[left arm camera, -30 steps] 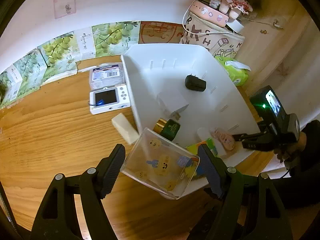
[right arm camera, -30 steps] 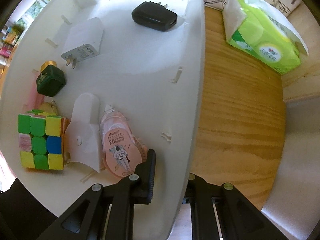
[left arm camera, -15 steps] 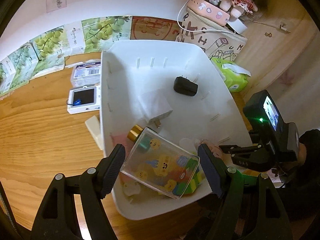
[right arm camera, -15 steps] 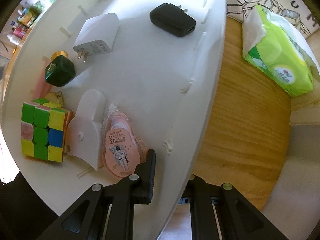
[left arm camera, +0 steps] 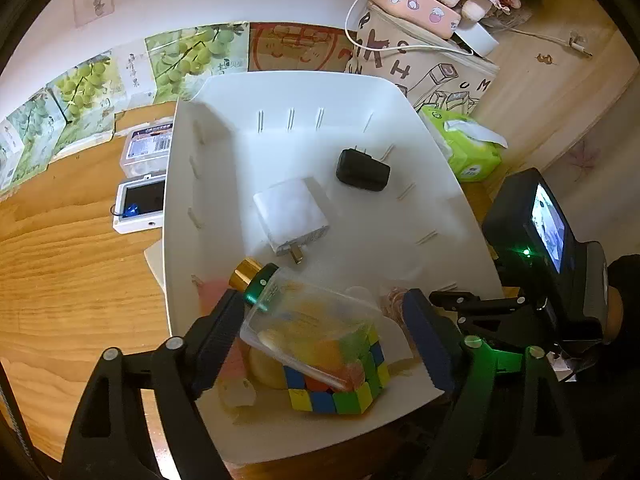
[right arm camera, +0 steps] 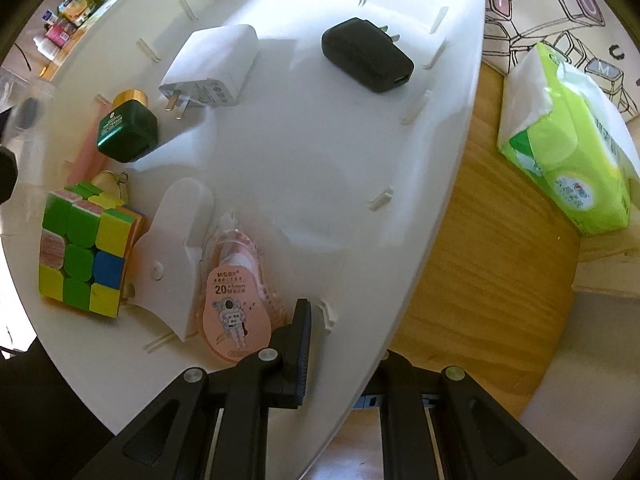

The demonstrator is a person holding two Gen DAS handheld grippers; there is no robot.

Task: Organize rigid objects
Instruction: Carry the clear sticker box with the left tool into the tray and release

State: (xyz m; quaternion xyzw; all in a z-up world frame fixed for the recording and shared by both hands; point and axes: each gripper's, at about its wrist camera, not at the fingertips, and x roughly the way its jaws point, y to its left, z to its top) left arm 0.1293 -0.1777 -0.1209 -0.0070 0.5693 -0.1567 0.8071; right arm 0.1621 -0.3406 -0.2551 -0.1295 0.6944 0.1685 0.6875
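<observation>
**Entry: sorting rigid items into the bin**

- **Bin** (left arm camera: 300, 78): white and open-topped, on a wooden table. It already holds 2 chargers, white (left arm camera: 290, 212) and black (left arm camera: 362, 170), a green bottle (left arm camera: 256, 284), a cube (left arm camera: 340, 384) and a pink tape roller (right arm camera: 232, 312).
- **Clear box** (left arm camera: 316, 332): the item in hand. It sits between the fingers of the left claw (left arm camera: 322, 326), over the bin's near end, directly above the cube and just beside the bottle's cap.
  - It is tilted, with its long axis running on a diagonal from the bottle end down toward the cube, roughly across the jaw gap.
- **Left claw:** wide, and its jaws have just been opening with the box between them.
  - The left pad looks to be at the box's edge, and a gap shows on the right pad's side.
  - Whether the box already rests on the cube cannot be told.
- **Right claw** (right arm camera: 340, 344): narrow, clamped on the bin's right wall with 1 finger inside and 1 outside, holding the bin steady. It is not placed to take the box.
- **Judgement:**
  - The drop-off is nearly done.
  - The left hand is the nearer one, and its next move is likely straight back and up, clear of the box.
  - 1 risk is that the box slides off the cube or knocks the bottle.
</observation>
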